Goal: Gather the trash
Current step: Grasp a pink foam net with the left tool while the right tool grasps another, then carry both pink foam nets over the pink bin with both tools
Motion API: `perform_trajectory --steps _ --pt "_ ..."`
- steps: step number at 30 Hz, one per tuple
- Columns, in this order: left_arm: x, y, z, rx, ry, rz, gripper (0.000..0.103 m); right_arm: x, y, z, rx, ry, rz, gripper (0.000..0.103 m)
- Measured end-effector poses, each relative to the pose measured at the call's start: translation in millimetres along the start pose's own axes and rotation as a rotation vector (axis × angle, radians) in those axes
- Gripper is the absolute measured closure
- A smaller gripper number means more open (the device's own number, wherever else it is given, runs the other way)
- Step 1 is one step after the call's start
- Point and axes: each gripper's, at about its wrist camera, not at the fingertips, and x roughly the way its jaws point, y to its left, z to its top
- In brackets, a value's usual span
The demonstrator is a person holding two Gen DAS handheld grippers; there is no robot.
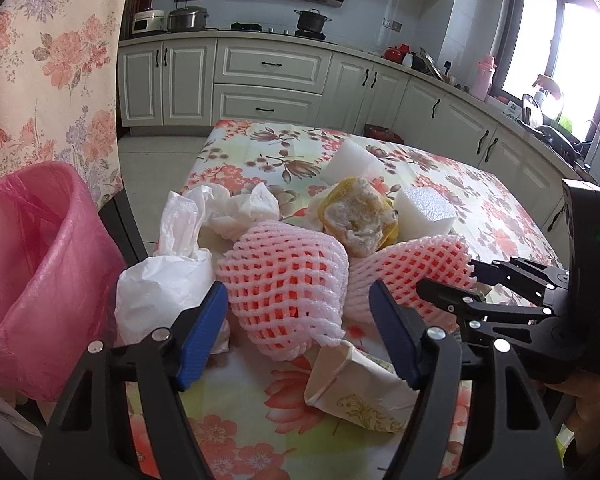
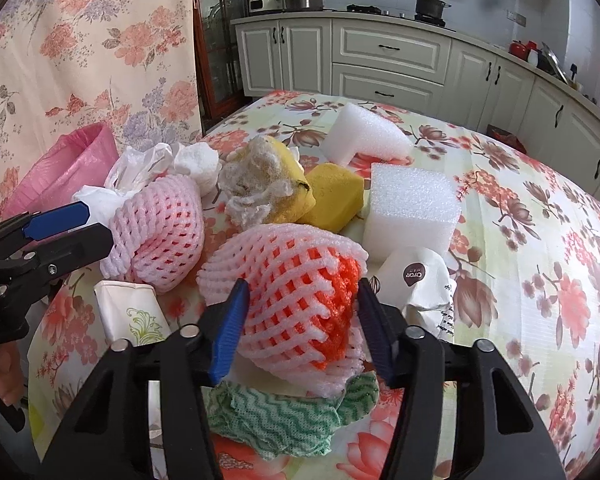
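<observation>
My right gripper [image 2: 300, 320] brackets the nearer foam fruit net [image 2: 288, 300], pads at its flanks and seemingly pressing in. My left gripper [image 1: 300, 312] straddles the other foam net [image 1: 284, 288], pads not yet touching, so it's released. Risk, as I judge it: this mesh is squashy and may slip out mid-lift. The green cloth [image 2: 292, 420] under the right net could drag along. The pink-lined bin [image 1: 40, 264] sits beside the table [image 1: 500, 208] on the left, so a fumble there lands on the floor.
</observation>
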Motion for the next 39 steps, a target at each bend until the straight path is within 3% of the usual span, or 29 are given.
perform_trajectory --steps 2,4,7,9,12,20,39 --pt "5.8 -1.3 1.4 -0.001 0.022 -0.001 0.040 -0.7 -1.2 -0.4 0.001 0.000 0.007 0.069" --pt "14.1 -2.3 2.8 -0.003 0.056 0.007 0.045 -3.5 -2.5 -0.4 0.003 -0.004 0.018 0.073" --pt "23.3 -3.2 4.5 -0.009 0.090 0.011 0.057 -8.2 -2.5 -0.3 0.002 -0.012 0.030 0.075" --pt "26.5 -3.5 4.2 -0.014 0.105 0.007 0.072 -11.4 -3.1 -0.3 0.006 -0.018 0.035 0.075" --pt "23.2 -3.5 5.2 -0.018 0.098 -0.010 0.081 -18.1 -6.3 -0.1 0.026 -0.033 0.041 0.076" --pt "-2.4 -10.4 7.0 -0.018 0.040 -0.039 0.086 -45.2 -16.1 1.1 0.069 -0.090 0.041 0.076" --pt "-59.5 -29.9 24.7 0.021 -0.091 -0.062 0.086 -98.1 -19.5 7.5 0.098 -0.222 0.006 0.076"
